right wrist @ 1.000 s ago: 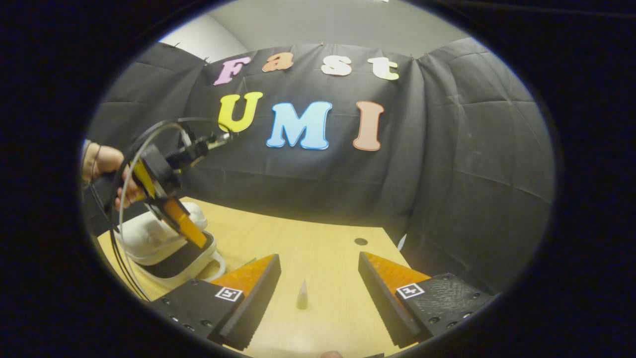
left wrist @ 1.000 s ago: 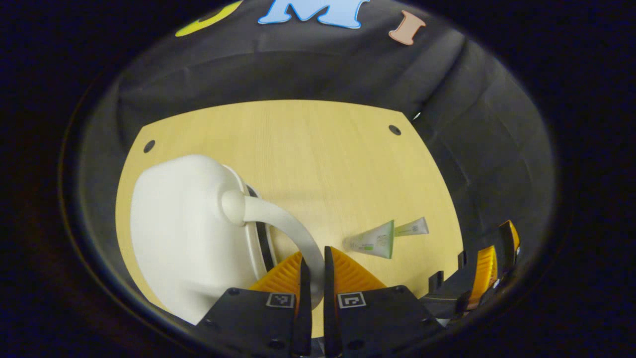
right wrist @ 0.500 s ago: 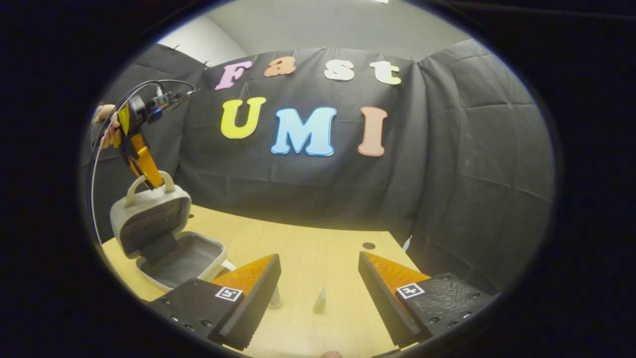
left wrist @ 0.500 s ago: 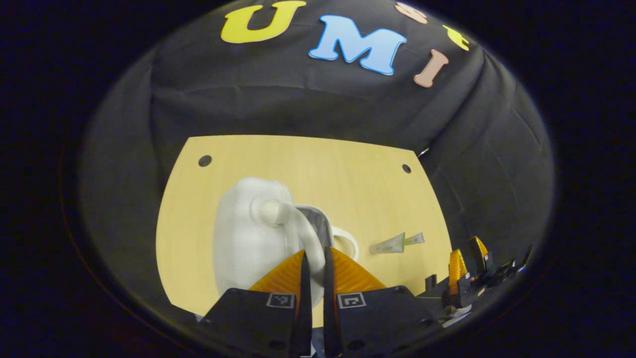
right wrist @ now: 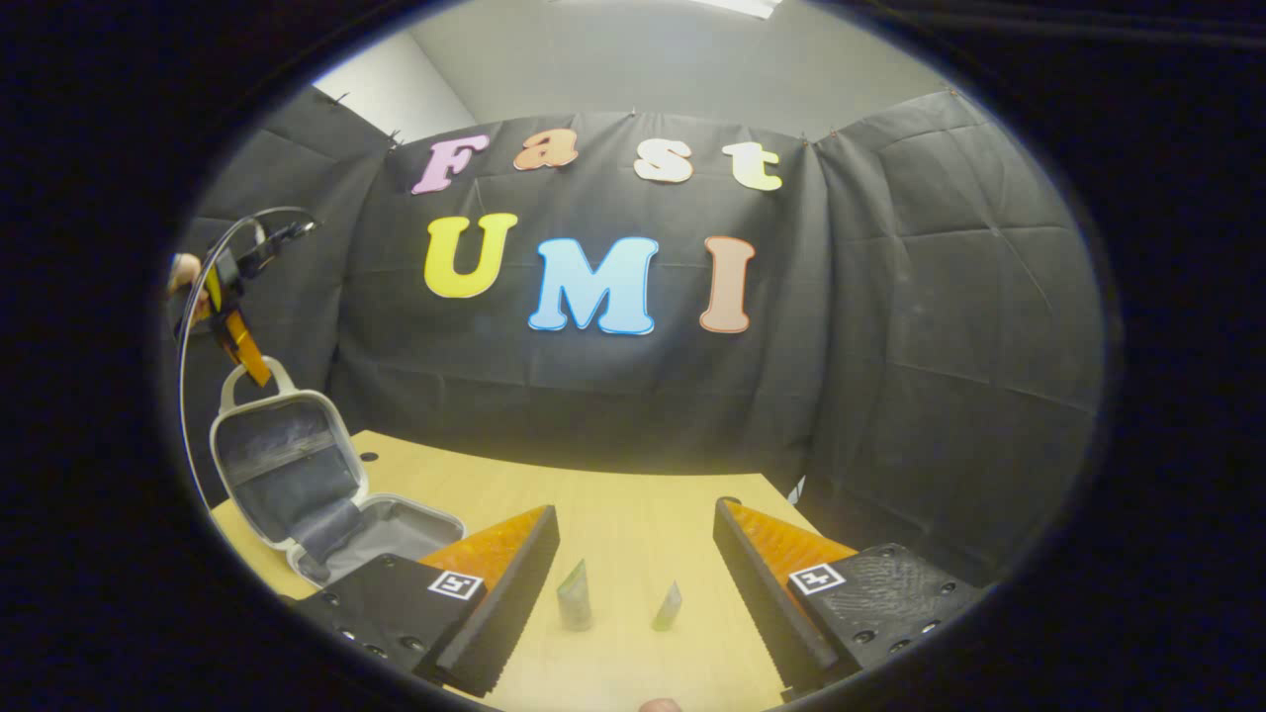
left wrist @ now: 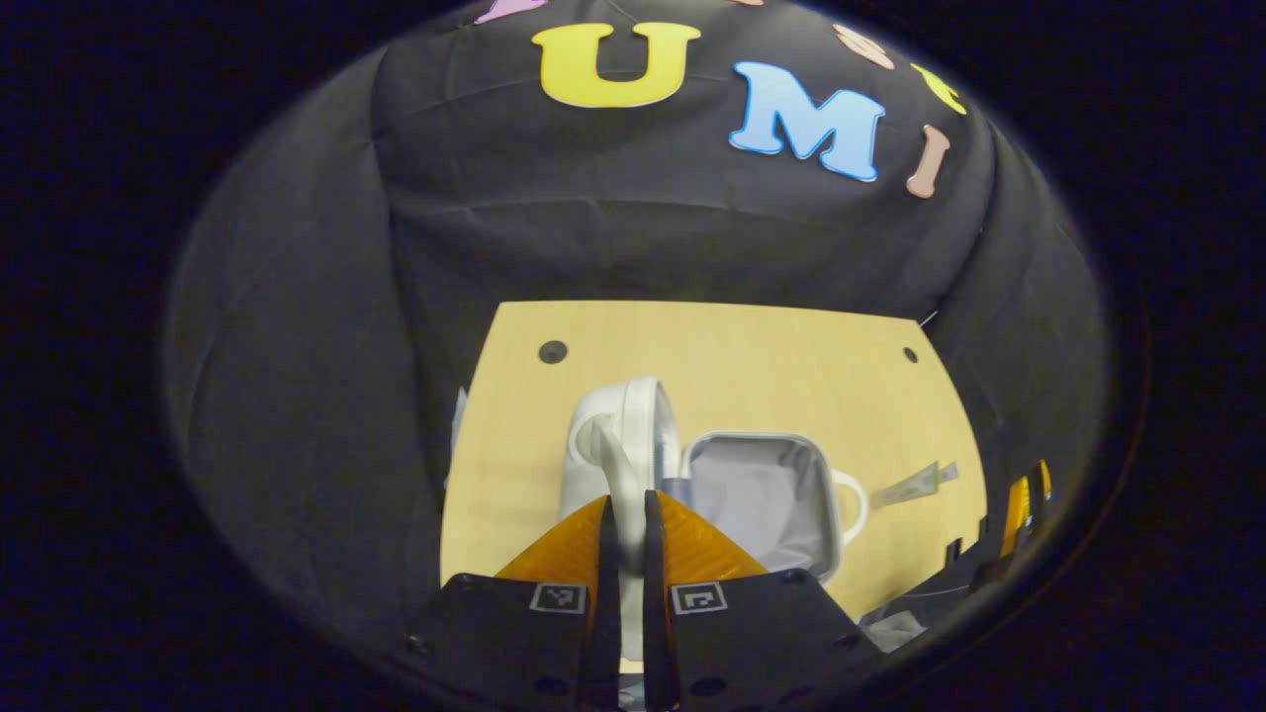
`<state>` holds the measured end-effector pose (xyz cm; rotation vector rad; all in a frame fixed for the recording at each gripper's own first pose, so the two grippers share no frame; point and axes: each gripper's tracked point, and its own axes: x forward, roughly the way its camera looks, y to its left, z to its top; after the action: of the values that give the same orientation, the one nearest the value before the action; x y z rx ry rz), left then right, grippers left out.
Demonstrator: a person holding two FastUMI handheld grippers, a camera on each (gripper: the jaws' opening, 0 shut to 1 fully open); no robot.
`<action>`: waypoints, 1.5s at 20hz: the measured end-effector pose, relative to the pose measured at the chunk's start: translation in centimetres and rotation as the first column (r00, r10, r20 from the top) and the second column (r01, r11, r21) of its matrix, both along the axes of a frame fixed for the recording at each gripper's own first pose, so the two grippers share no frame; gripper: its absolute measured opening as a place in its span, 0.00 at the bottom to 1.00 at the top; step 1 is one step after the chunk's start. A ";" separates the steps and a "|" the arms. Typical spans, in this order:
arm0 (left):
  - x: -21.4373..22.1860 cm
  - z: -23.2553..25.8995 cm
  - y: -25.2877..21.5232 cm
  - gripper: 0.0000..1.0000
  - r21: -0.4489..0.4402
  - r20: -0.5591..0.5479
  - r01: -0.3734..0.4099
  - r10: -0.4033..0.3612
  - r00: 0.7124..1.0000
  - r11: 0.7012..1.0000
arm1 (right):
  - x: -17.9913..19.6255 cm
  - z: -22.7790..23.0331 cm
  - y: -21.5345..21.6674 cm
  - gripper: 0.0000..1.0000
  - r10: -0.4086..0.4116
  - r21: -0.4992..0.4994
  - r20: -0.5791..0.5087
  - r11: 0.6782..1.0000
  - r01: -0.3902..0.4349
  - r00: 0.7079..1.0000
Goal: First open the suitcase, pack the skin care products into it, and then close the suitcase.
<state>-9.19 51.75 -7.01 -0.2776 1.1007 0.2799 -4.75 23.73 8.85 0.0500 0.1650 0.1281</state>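
While clamped on the white handle (left wrist: 615,473) of the suitcase lid (left wrist: 633,415), holding that lid raised near upright above the table (left wrist: 771,366): left gripper (left wrist: 625,524), fingers pressed together with the handle pinched between them. Just ahead and to the right of those fingers, suitcase base (left wrist: 762,494) lying open on the wood, grey lining exposed, a second white handle (left wrist: 853,504) sticking out at its far right side. Farther right of the base, two skin care tubes (left wrist: 920,483) flat on the table, close beside each other, apart from the case. Seen from the right gripper (right wrist: 633,593), fingers spread wide apart, nothing between them but table and the two tubes: larger tube (right wrist: 574,595) and smaller tube (right wrist: 669,606), both ahead of the tips, near each other, not touching either finger. Off to the left of that gripper, open suitcase (right wrist: 297,475) with lid standing up, its handle gripped from above by the other gripper, a hand (right wrist: 184,277) and cable (right wrist: 198,326) behind it at the left edge.
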 end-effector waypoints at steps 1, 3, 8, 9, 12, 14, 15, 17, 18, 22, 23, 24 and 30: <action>-1.1 -1.5 2.3 0.17 0.045 -0.019 0.002 -0.002 1.000 0.999 | -0.2 0.2 0.3 0.96 -0.014 0.004 -0.006 1.000 0.014 1.000; -3.2 -4.8 6.6 0.17 0.110 -0.075 0.009 -0.001 0.997 0.994 | -0.5 0.8 0.5 0.96 -0.041 0.003 -0.014 0.999 0.041 0.999; -7.5 -15.3 12.9 0.17 0.109 -0.156 -0.029 0.046 0.987 0.994 | -0.8 2.0 1.4 0.95 -0.069 -0.017 -0.027 0.998 0.069 0.997; -8.2 -17.0 13.2 0.17 0.085 -0.158 -0.049 0.062 0.985 0.995 | -0.8 2.0 1.6 0.96 -0.072 -0.012 -0.033 0.997 0.072 0.997; -9.7 -20.5 15.6 0.17 0.033 -0.148 -0.106 0.109 0.983 0.994 | -0.7 2.4 2.2 0.96 -0.080 -0.003 -0.042 0.997 0.080 0.996; -10.5 -22.2 16.5 0.17 0.024 -0.149 -0.156 0.158 0.976 0.987 | -0.4 2.8 2.7 0.96 -0.078 -0.007 -0.037 0.997 0.078 0.996; -10.6 -22.7 16.4 0.19 0.012 -0.152 -0.182 0.181 0.972 0.983 | -0.3 3.0 3.0 0.96 -0.074 -0.009 -0.034 0.997 0.074 0.997; -11.2 -23.8 16.8 0.20 0.018 -0.149 -0.229 0.229 0.962 0.973 | -0.2 3.1 3.4 0.95 -0.065 0.002 -0.034 0.998 0.065 0.997; -11.2 -23.9 17.0 0.29 0.021 -0.138 -0.249 0.249 0.958 0.968 | -0.1 3.2 3.4 0.96 -0.064 0.005 -0.032 0.998 0.064 0.997; -9.5 -22.4 17.1 0.53 0.061 -0.029 -0.290 0.292 0.956 0.955 | 0.2 3.2 3.0 0.96 -0.065 0.004 -0.020 0.998 0.065 0.998; -9.0 -21.3 16.8 0.70 0.081 0.007 -0.288 0.288 0.958 0.954 | 0.3 3.1 2.7 0.96 -0.065 0.004 -0.019 0.998 0.065 0.998; -8.5 -20.4 16.5 0.87 0.106 0.040 -0.288 0.286 0.957 0.952 | 0.4 3.0 2.6 0.96 -0.063 0.009 -0.018 0.998 0.064 0.998; -2.6 -12.9 11.2 0.91 0.185 0.291 -0.322 0.261 0.921 0.929 | 1.2 2.7 0.4 0.94 -0.052 0.043 -0.006 0.998 0.052 0.999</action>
<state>-11.78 62.91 -19.90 -0.2642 0.7536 0.6179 -3.56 24.10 11.55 0.0978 0.1659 0.0794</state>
